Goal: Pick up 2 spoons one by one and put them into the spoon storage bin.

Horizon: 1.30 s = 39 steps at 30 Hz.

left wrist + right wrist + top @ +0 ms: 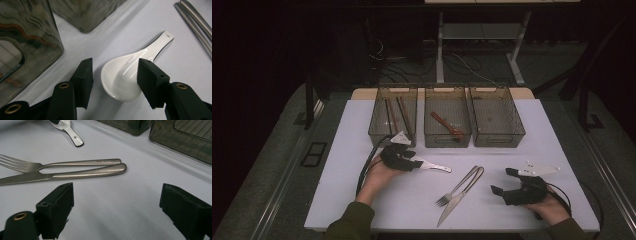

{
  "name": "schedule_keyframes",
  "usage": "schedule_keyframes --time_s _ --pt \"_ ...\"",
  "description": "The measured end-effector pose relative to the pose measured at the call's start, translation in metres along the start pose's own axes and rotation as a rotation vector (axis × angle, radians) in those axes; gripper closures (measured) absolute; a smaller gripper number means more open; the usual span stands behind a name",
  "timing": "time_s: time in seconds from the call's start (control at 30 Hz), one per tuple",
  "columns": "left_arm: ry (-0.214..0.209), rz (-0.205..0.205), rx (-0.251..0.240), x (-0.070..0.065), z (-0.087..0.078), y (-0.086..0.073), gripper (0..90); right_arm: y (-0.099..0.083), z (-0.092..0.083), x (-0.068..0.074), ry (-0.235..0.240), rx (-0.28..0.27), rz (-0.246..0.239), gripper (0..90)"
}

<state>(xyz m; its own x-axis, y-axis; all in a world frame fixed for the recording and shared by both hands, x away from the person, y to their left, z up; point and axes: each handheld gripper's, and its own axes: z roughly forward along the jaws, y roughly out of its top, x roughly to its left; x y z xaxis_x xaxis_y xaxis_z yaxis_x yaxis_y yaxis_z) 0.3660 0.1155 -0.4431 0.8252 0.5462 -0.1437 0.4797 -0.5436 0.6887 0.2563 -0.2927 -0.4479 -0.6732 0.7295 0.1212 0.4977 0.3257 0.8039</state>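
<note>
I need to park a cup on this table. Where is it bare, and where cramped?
Bare: the white table's left strip beside the left gripper, and the stretch between the three smoky plastic bins and the right gripper. Cramped: the middle, with the white ceramic spoon, steel fork and steel knife.

From the high view my left gripper [408, 159] covers the spoon's [434, 166] bowl; in the right gripper view, the fork [22, 165] tines and knife [25, 178] blade run off the frame's left edge.
</note>
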Motion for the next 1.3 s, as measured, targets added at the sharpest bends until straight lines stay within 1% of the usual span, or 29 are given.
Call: schedule_keyframes --time_s 0.17,0.27,0.33,0.4,0.5,0.63,0.73,0.87,0.93,0.97,1.0,1.03,1.07,1.1,1.13,1.23,1.3 --pt "0.002 0.016 0.021 -0.003 0.002 0.000 46.4 0.000 -0.001 0.000 -0.003 0.001 0.000 12.4" --pt "0.004 0.028 0.026 -0.003 0.002 0.000 46.7 0.000 -0.001 0.000 -0.005 0.000 -0.001 12.4" --pt "0.007 0.029 0.027 -0.005 0.002 -0.001 47.0 0.000 -0.001 0.000 -0.006 0.001 -0.003 12.4" --pt "0.008 0.047 0.036 -0.006 0.002 -0.001 48.1 0.000 -0.001 0.000 -0.008 0.002 -0.004 12.4" --pt "0.007 0.058 0.038 -0.007 0.001 -0.002 51.3 0.000 -0.001 0.000 -0.010 0.003 -0.006 12.4" --pt "-0.013 0.071 0.047 -0.008 -0.001 -0.003 56.3 0.000 -0.001 0.000 -0.011 0.004 -0.008 12.4" --pt "-0.035 0.078 0.045 -0.009 -0.001 -0.004 61.6 0.000 -0.001 0.001 -0.012 0.005 -0.009 12.4" --pt "-0.051 0.098 0.052 -0.011 -0.002 -0.004 66.9 0.000 -0.001 0.001 -0.012 0.006 -0.012 12.4" --pt "-0.059 0.115 0.058 -0.013 -0.002 -0.005 69.3 0.000 -0.001 0.001 -0.013 0.006 -0.011 12.4" --pt "-0.058 0.134 0.063 -0.013 -0.002 -0.005 70.2 0.000 -0.001 0.001 -0.014 0.006 -0.014 12.4" --pt "-0.058 0.124 0.063 -0.015 -0.002 -0.005 71.2 0.000 -0.001 0.001 -0.013 0.006 -0.014 12.4" --pt "-0.056 0.145 0.070 -0.015 -0.003 -0.005 72.2 0.000 -0.001 0.001 -0.014 0.007 -0.014 12.4" --pt "-0.054 0.158 0.072 -0.015 -0.003 -0.005 73.2 0.000 -0.001 0.001 -0.013 0.007 -0.014 12.4" --pt "-0.057 0.160 0.075 -0.015 -0.003 -0.005 74.6 0.000 -0.001 0.001 -0.013 0.007 -0.015 12.4" --pt "-0.058 0.146 0.076 -0.017 -0.003 -0.005 76.1 0.000 -0.001 0.001 -0.014 0.008 -0.016 12.4" --pt "-0.058 0.155 0.076 -0.017 -0.003 -0.005 76.4 0.000 -0.001 0.001 -0.014 0.007 -0.017 12.4" --pt "-0.059 0.152 0.073 -0.017 -0.003 -0.005 76.6 0.000 -0.001 0.001 -0.014 0.007 -0.017 12.4"
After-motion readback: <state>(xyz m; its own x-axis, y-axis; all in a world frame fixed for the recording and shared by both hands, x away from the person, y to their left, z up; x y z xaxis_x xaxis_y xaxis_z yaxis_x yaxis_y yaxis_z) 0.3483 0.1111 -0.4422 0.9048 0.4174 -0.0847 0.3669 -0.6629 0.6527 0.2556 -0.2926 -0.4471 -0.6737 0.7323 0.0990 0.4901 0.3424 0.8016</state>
